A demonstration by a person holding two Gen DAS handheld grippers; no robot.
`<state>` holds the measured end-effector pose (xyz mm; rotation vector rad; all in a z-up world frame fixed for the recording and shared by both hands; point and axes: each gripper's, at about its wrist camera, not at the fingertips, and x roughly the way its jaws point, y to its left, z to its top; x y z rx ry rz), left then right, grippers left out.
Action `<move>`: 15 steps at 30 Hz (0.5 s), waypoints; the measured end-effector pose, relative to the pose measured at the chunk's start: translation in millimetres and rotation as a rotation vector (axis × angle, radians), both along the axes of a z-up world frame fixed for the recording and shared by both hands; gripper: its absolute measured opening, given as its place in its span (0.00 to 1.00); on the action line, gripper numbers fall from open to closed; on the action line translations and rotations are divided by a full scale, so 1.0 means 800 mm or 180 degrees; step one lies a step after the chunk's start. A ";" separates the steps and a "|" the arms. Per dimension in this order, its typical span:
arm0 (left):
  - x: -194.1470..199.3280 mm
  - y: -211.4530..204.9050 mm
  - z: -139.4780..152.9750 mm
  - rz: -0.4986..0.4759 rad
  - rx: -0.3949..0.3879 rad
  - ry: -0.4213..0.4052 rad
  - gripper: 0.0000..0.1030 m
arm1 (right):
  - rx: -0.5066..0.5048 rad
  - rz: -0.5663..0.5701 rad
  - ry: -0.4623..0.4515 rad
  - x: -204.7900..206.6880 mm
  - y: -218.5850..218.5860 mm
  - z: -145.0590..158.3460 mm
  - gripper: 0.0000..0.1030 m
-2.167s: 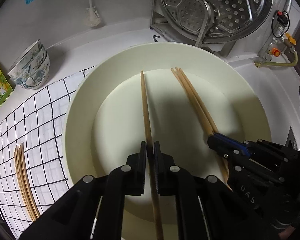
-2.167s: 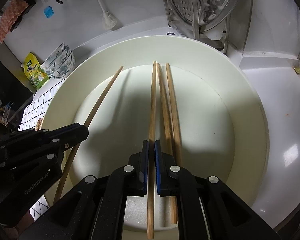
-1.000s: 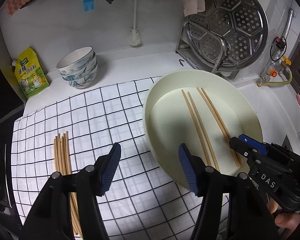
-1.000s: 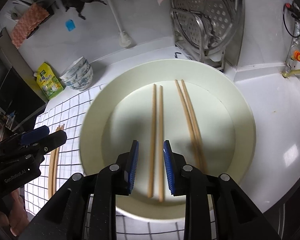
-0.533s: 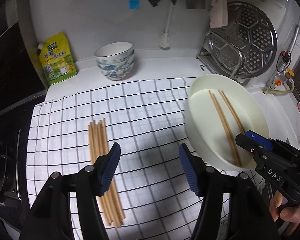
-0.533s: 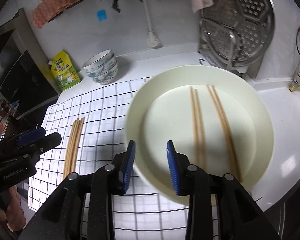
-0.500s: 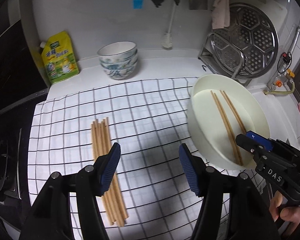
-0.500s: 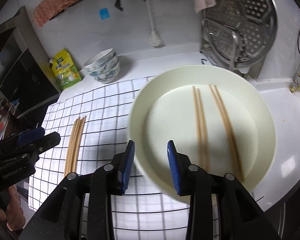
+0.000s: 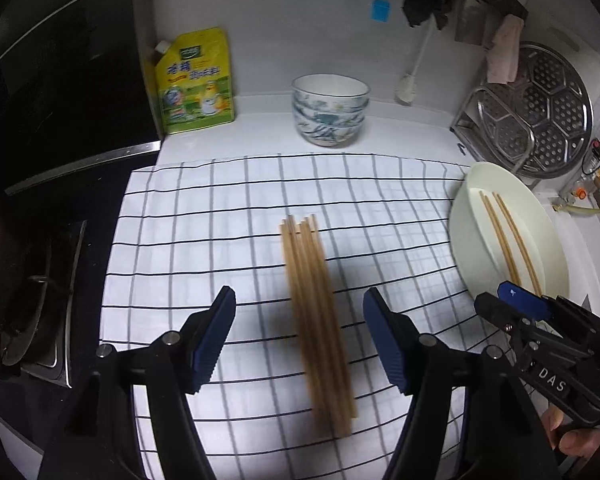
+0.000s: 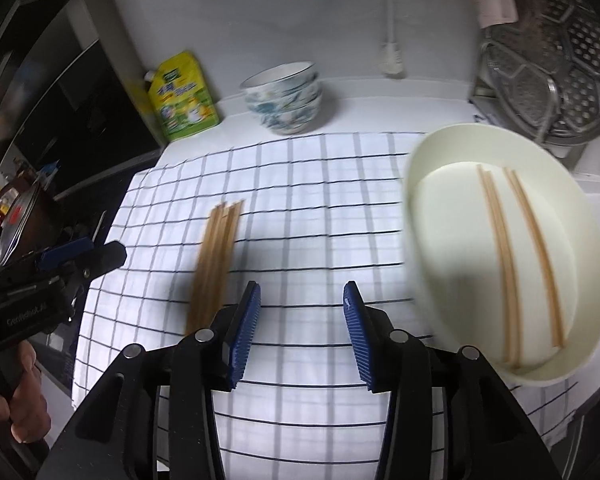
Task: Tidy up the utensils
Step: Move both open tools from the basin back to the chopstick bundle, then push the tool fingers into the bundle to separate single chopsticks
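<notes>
The chopsticks [image 9: 318, 320] lie in a bundle on the checked cloth [image 9: 228, 216], about in the middle of it, side by side and touching each other. The cloth is spread on the white counter [image 9: 400, 136]. More chopsticks [image 9: 508, 236] lie in the cream basin [image 9: 466, 216], which stands at the right edge of the cloth; in the right wrist view they show as two pairs [image 10: 520, 264], a little apart from each other.

The left hand-held gripper [image 9: 300, 336] hangs above the bundle on the cloth. Its jaws are apart and opening, and the bundle shows between them, but the pads do not press on it. The right hand-held gripper [image 10: 302, 332] hangs above the bare cloth, between the bundle and the basin. Its jaws are also apart and opening, with nothing between them.

Behind the cloth, on the counter, stands a stack of patterned bowls [image 9: 330, 110]. To the left of the bowls a yellow pouch [image 9: 194, 80] leans at the wall. Behind the basin a round metal steamer tray [image 9: 540, 112] stands on edge in a rack.
</notes>
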<state>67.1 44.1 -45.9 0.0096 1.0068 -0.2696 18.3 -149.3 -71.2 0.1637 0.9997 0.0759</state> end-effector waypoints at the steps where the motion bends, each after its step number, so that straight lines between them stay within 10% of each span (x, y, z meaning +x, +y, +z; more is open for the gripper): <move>1: 0.001 0.009 -0.002 0.0024 0.0011 -0.0001 0.63 | -0.0001 0.0037 0.0012 0.001 0.011 -0.003 0.41; 15: 0.004 0.082 -0.048 0.0222 0.0166 0.0200 0.73 | 0.0120 0.0271 0.0294 0.009 0.080 -0.059 0.48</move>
